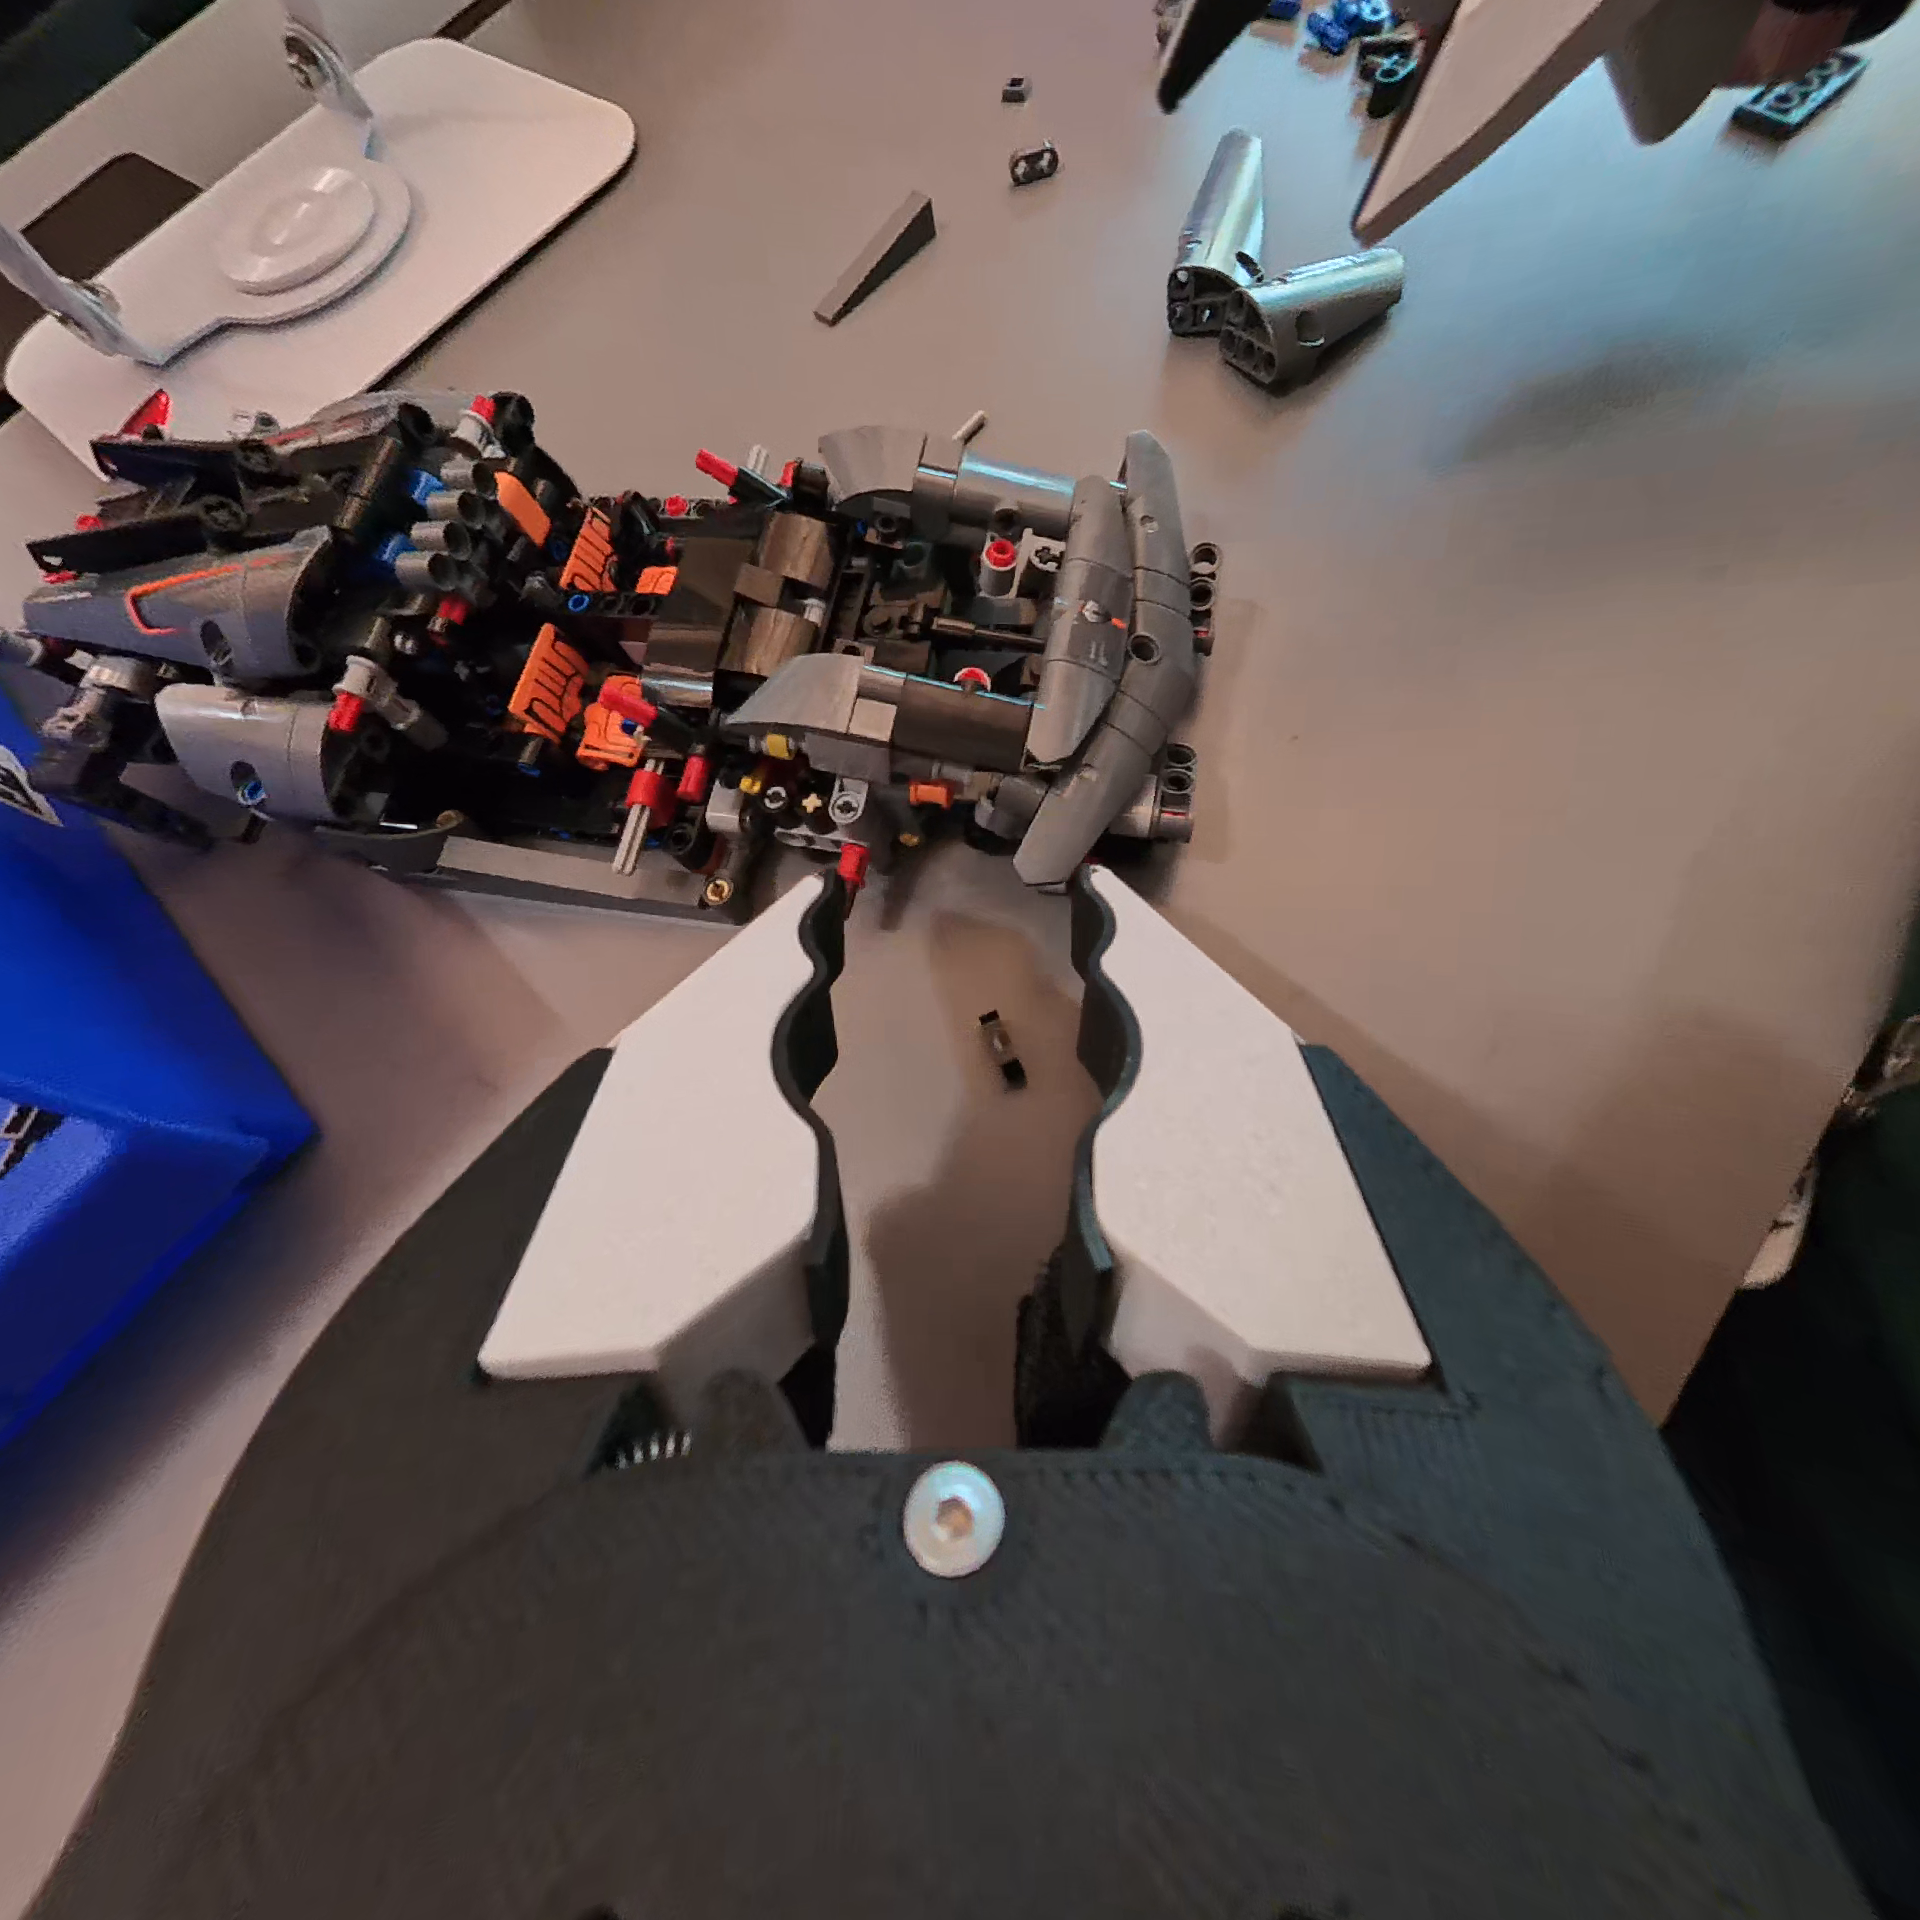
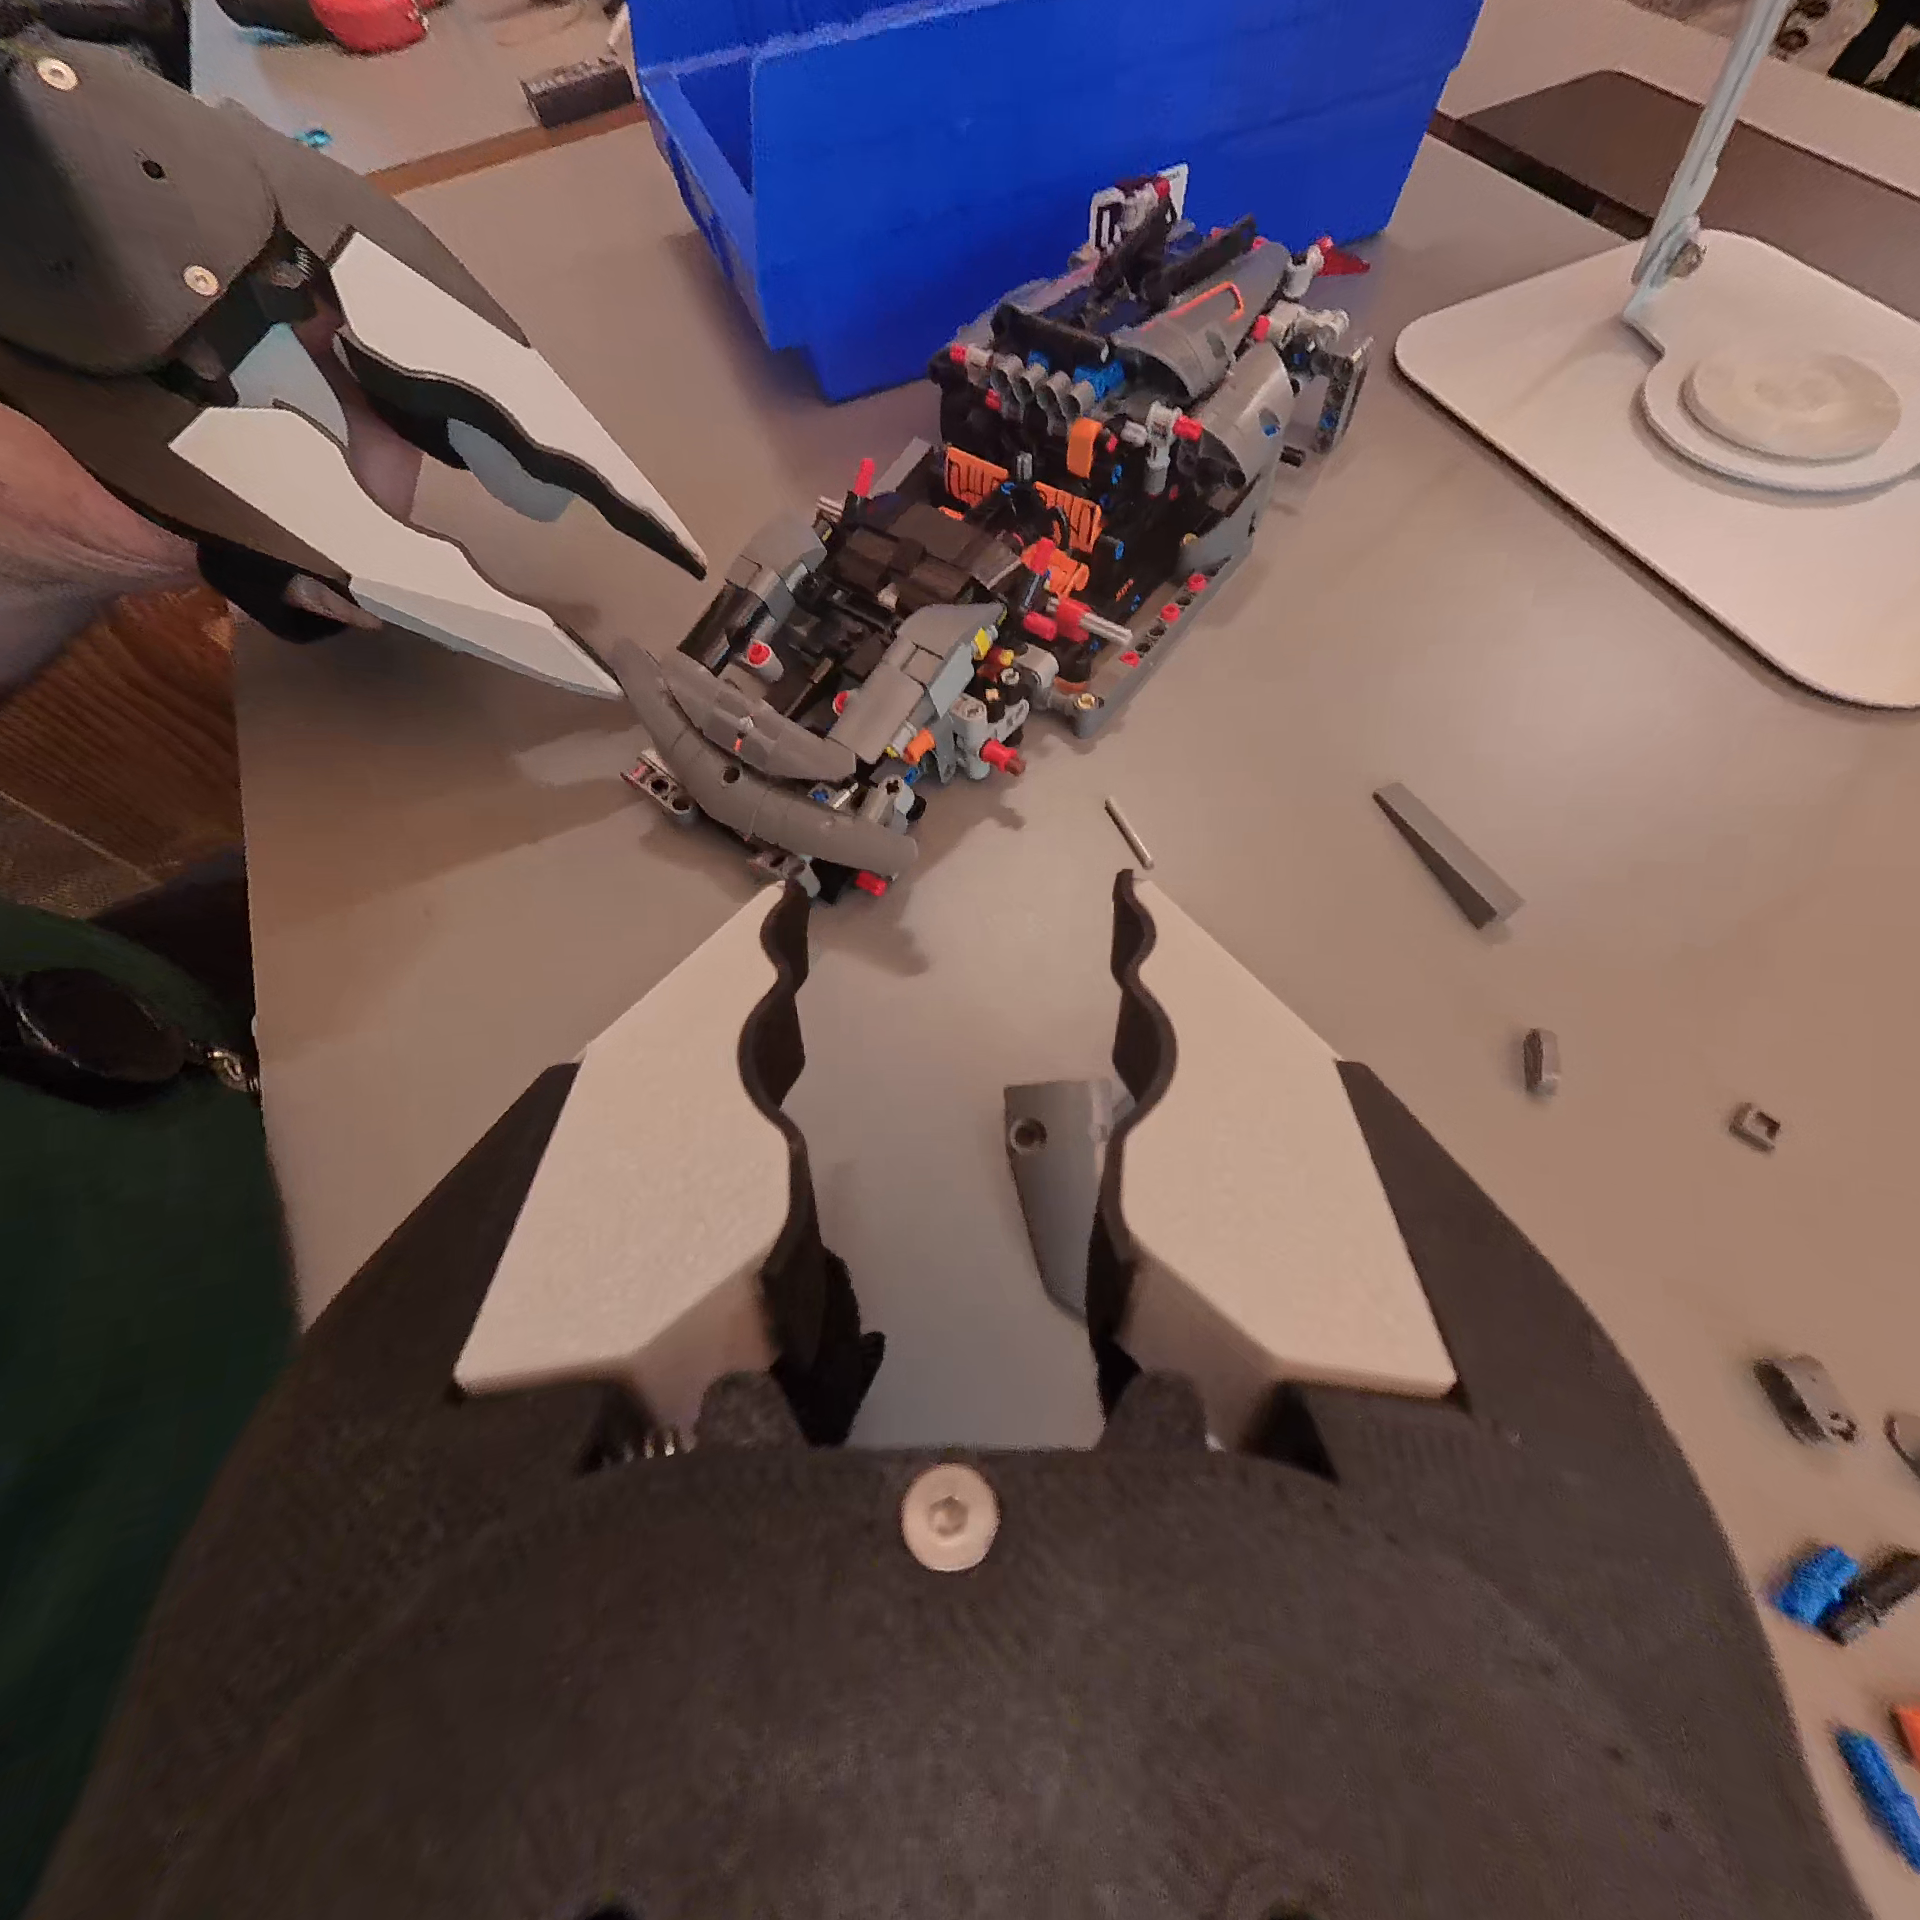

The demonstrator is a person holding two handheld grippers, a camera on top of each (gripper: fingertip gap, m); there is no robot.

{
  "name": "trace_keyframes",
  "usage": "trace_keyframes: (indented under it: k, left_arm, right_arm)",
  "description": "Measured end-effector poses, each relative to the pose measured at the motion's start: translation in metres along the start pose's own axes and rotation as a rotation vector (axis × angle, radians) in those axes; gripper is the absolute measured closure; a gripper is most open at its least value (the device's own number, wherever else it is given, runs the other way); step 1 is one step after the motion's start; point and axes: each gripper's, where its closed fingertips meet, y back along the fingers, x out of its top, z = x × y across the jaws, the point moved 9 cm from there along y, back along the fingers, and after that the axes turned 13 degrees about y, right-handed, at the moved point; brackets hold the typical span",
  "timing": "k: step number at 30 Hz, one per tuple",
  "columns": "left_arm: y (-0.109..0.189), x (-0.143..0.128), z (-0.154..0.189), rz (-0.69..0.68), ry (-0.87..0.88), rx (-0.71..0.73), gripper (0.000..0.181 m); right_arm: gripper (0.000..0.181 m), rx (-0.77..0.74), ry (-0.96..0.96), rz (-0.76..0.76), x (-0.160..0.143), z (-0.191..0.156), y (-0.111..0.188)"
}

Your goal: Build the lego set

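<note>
The partly built Lego car [image 1: 727, 644], grey and black with orange and red parts, lies on the grey table [image 1: 1507, 727]. My left gripper [image 1: 958, 883] is open and empty, its tips just short of the car's near side by the front bumper. A small black piece [image 1: 1003, 1049] lies on the table between its fingers. My right gripper [image 2: 958, 888] is open and empty, just short of the car's front [image 2: 987, 582]. A grey curved panel [image 2: 1055, 1174] lies on the table, partly hidden by its right finger. The left gripper also shows in the right wrist view [image 2: 655, 623], open at the bumper.
A blue bin [image 2: 1039, 156] stands behind the car. A white stand base [image 2: 1714, 436] is at the right. A grey wedge [image 2: 1449, 857], a thin axle [image 2: 1127, 831] and several small loose pieces [image 2: 1538, 1060] lie around. Two grey panels [image 1: 1278, 301] lie beyond the car. My left tips are about 15 centimetres from the thin axle [image 2: 1127, 831], my right tips only 8 centimetres.
</note>
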Motion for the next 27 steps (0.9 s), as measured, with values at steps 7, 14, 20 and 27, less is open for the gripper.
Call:
trace_keyframes:
  k: [7,14,20,27]
  left_arm:
    - [0.012,0.004,-0.001,0.009,-0.021,-0.038,0.142]
    - [0.003,-0.001,0.006,-0.024,-0.027,-0.043,0.142]
    - [-0.003,0.001,0.010,-0.043,-0.056,-0.035,0.142]
    - [0.004,0.002,0.011,-0.023,-0.058,-0.025,0.143]
  right_arm:
    - [0.121,0.014,0.039,0.036,0.011,0.001,-0.009]
    - [0.121,-0.025,0.024,0.030,0.004,0.001,0.003]
    - [0.124,-0.112,-0.008,0.006,-0.008,-0.006,0.027]
    - [0.132,-0.167,-0.058,-0.107,-0.036,-0.017,0.043]
